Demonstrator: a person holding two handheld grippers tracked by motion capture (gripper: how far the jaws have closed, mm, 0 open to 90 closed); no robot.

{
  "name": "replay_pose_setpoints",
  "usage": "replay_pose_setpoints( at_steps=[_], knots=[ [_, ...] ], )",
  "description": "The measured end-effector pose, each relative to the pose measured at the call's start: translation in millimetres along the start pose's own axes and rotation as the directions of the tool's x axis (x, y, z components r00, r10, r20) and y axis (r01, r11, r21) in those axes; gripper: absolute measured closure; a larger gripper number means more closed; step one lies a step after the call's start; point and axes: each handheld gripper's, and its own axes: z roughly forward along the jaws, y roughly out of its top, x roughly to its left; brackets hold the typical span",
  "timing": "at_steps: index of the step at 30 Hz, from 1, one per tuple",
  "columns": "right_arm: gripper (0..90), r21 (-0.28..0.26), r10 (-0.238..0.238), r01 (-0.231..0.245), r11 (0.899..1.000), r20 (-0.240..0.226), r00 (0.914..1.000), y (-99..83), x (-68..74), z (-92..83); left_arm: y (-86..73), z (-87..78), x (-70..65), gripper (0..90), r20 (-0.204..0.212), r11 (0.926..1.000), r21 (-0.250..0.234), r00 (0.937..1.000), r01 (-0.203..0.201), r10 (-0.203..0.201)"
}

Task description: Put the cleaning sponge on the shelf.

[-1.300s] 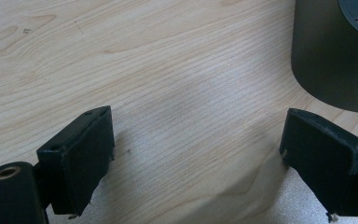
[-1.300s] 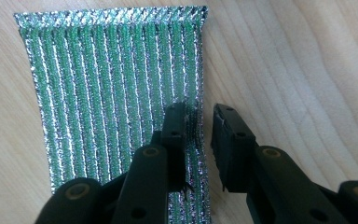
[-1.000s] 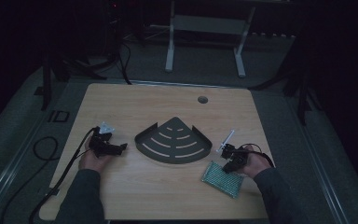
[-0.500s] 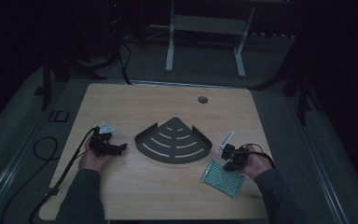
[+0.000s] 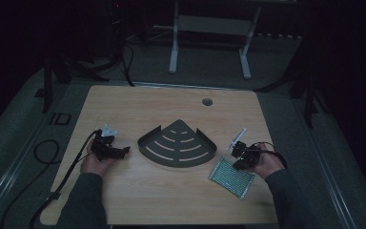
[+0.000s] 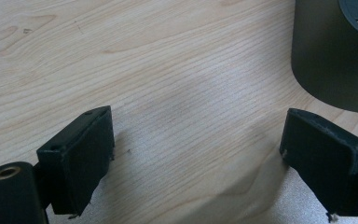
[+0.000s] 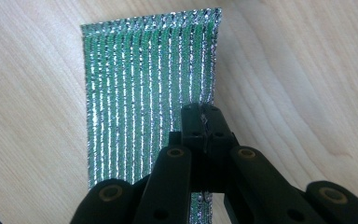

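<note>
A green scouring pad (image 5: 231, 177) with silvery stripes lies on the wooden table at the front right. My right gripper (image 5: 238, 164) is shut on the pad's edge; in the right gripper view the jaws (image 7: 203, 116) pinch the pad (image 7: 135, 93) near its right side. A dark fan-shaped corner shelf (image 5: 177, 145) rests in the middle of the table. At its left my left gripper (image 5: 121, 151) is open and points toward the shelf. In the left gripper view the gripper (image 6: 196, 158) stands wide apart over bare wood, with the shelf wall (image 6: 331, 60) at the upper right.
A round cable hole (image 5: 207, 101) sits near the table's far edge. A black cable (image 5: 66, 176) trails from the left gripper off the table's left front. A white metal frame (image 5: 209, 28) stands on the floor beyond the table.
The right gripper and the pad have shifted slightly up and to the right. The left gripper has stayed in place.
</note>
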Motion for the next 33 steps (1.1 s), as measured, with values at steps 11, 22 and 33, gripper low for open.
replay_pose_setpoints(
  at_steps=[11, 22, 33],
  knots=[
    [89.7, -0.009, 0.018, -0.018, 1.0, 0.052, 0.9985, 0.9, -9.5, -23.7, 0.0, 0.0, 0.0, 10.5, 0.0, 1.0, 0.0, 1.0, 0.0, 0.0],
    [89.7, -0.034, 0.033, -0.031, 0.999, 0.077, 0.9965, 10.5, -17.9, -41.8, 0.0, 0.0, 0.0, 10.5, 0.0, 1.0, 0.0, 1.0, 0.0, 0.0],
    [89.7, -0.06, 0.043, -0.039, 0.997, 0.074, 0.9963, 27.0, -24.6, -53.4, 0.0, 0.1, -0.1, 10.5, 0.0, 1.0, -0.002, 1.0, 0.002, -0.002]
  ],
)
